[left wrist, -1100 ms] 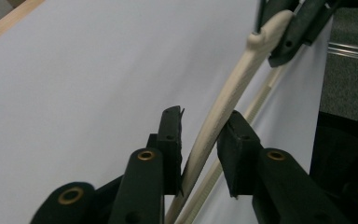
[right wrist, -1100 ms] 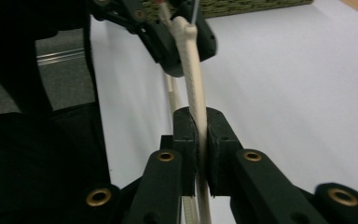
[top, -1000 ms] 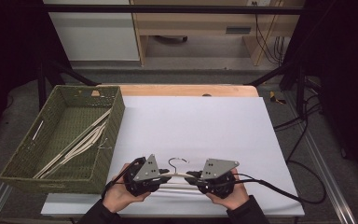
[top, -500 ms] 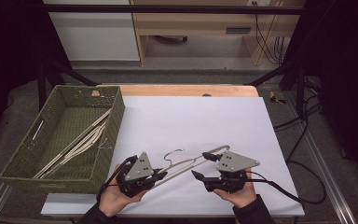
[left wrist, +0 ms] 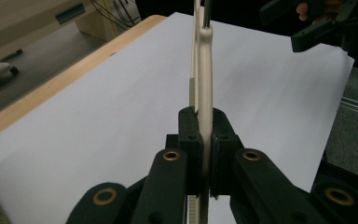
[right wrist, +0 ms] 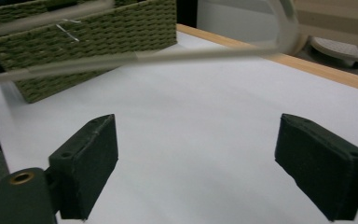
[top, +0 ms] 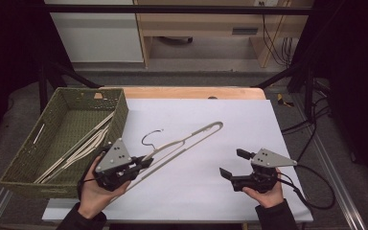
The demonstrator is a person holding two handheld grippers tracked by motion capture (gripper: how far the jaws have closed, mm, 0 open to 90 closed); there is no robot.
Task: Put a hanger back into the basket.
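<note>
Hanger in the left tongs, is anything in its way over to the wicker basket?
Nothing visible lies between the hanger and the wicker basket. Only the basket's near wall must be cleared, and other hangers already lie inside.

I'm seeing a sheet (top: 211, 139) lying on the table (top: 182, 92), covering most of it. A basket (top: 28, 158) is sitting at the table's left edge, just beside the sheet, with more hangers (top: 76, 151) lying in it. One hanger (top: 187, 141) is hanging tilted over the sheet's left half, its near end sitting in the left gripper (top: 143, 164), its far end pointing right and away. The right gripper (top: 235, 163) is hovering over the sheet's near right part, well apart from the hanger.
</note>
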